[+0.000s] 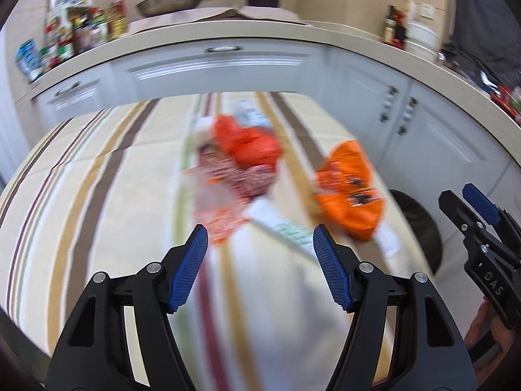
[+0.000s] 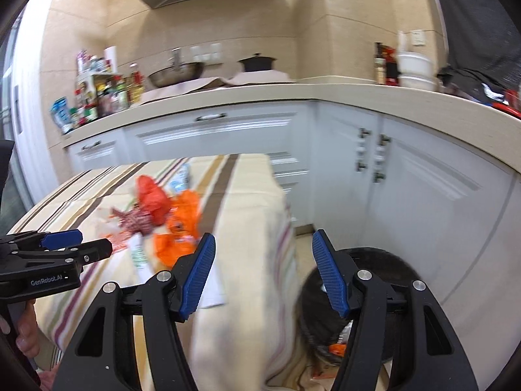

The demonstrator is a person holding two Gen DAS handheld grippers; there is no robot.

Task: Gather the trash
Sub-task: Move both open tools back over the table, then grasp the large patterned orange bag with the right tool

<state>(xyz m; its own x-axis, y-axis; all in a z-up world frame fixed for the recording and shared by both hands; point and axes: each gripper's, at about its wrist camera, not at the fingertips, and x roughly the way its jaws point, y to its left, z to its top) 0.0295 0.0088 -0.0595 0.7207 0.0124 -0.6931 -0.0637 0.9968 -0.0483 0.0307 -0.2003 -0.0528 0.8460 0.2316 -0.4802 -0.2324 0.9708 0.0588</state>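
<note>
Both claws are gaping and empty. The left gripper faces the orange wrapper near the tabletop's right edge, closer than the right gripper over the black bin.

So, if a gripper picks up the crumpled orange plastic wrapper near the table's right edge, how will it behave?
The crumpled orange plastic wrapper is probably floppy: it lies creased and folded on the striped tablecloth, so it should sag and crush between the pads. It looks thin, so likely very light. Its glossy film may slip, and a push would probably slide it rather than roll it.
</note>
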